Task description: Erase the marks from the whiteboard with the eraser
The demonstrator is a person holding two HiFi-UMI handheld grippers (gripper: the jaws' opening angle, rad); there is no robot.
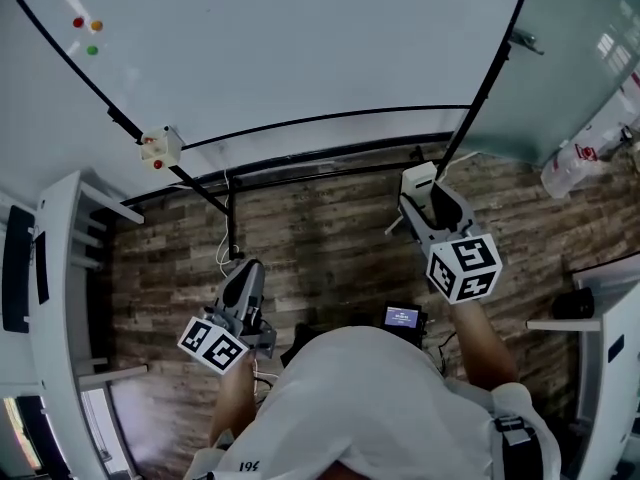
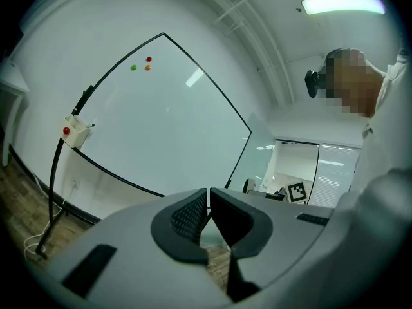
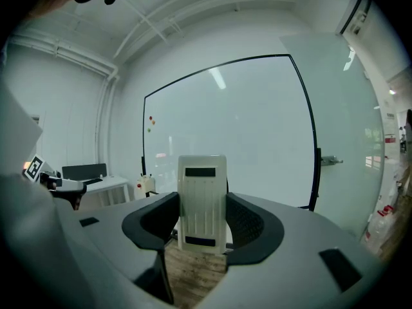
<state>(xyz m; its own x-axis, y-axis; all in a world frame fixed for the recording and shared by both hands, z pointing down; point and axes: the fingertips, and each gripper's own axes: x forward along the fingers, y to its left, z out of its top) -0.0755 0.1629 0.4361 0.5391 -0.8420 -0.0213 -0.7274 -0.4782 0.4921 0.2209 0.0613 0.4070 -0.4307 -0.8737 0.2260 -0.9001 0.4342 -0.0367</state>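
A large whiteboard [image 1: 300, 43] on a black frame stands ahead of me, and I see no marks on its surface. The white eraser [image 1: 418, 180] is upright in my right gripper [image 1: 421, 204], just short of the board's lower right corner. In the right gripper view the eraser [image 3: 202, 201] fills the gap between the jaws, in front of the whiteboard [image 3: 251, 127]. My left gripper [image 1: 245, 274] hangs lower, over the wood floor, shut and empty. In its own view the left gripper [image 2: 208, 205] has its pads nearly touching, with the whiteboard [image 2: 161, 121] beyond.
Red, orange and green magnets [image 1: 86, 30] sit at the board's top left. A small white box [image 1: 160, 146] with red buttons hangs on the frame's left edge. White shelving [image 1: 60, 268] stands at the left; a plastic bag [image 1: 575, 163] and a glass wall [image 1: 580, 38] are at the right.
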